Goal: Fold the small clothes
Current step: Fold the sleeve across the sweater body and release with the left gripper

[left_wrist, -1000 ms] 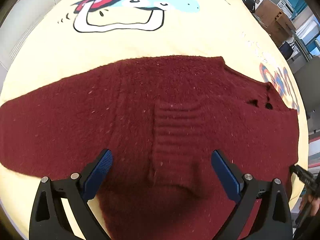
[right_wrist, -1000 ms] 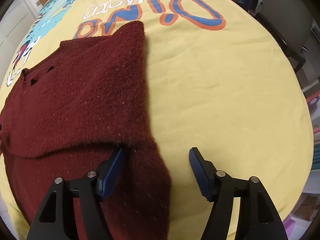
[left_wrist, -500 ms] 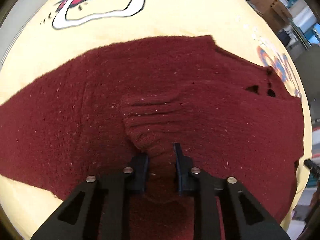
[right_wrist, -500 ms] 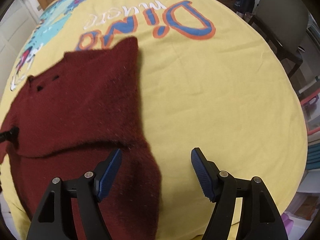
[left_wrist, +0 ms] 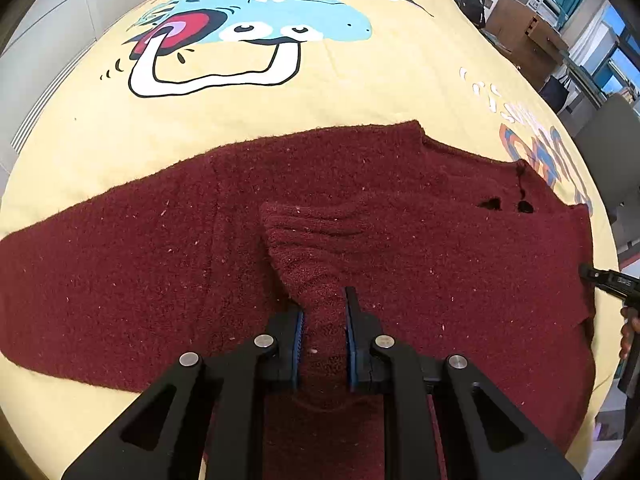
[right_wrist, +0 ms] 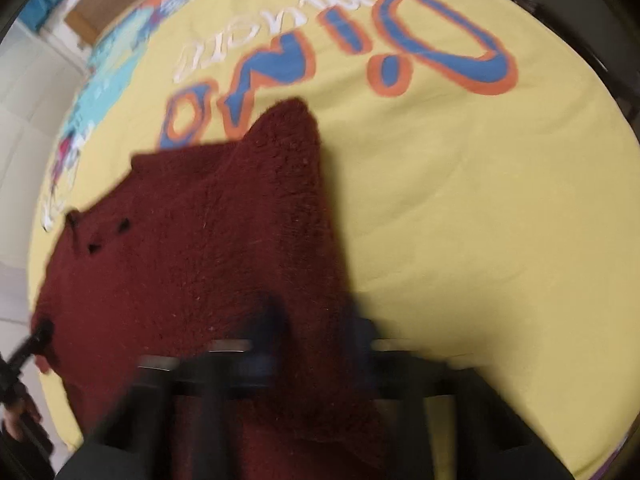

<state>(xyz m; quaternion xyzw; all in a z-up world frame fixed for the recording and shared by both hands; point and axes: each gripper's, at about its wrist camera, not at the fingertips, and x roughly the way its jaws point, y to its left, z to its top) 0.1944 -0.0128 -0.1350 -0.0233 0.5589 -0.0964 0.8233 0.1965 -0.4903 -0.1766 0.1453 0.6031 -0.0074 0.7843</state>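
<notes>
On the yellow cartoon-printed cloth (left_wrist: 360, 92) that is covering the desk, a dark red knitted sweater (left_wrist: 420, 240) is lying spread out, its body stretching across the cloth below the printed blue dinosaur (left_wrist: 280, 20). The left hand-held gripper (left_wrist: 323, 312) is sitting at the sweater's near side, right over the ribbed sleeve cuff (left_wrist: 316, 236) that is folded onto the body. Its blue-padded fingers (left_wrist: 298, 332) are drawn close together and are pinching a ridge of the cuff's knit, which is bunching up between them. Two small dark holes (left_wrist: 490, 204) are showing in the knit well to the right of this gripper, toward the sweater's far right edge.

In the right wrist view the picture is smeared by motion. The right hand-held gripper (right_wrist: 316, 320) is sitting on the sweater's (right_wrist: 192, 240) right-hand edge, beside bare yellow cloth (right_wrist: 460, 220) and below the printed blue and orange lettering (right_wrist: 340, 52). Its jaws are closing, with a strip of the red knit between them.
</notes>
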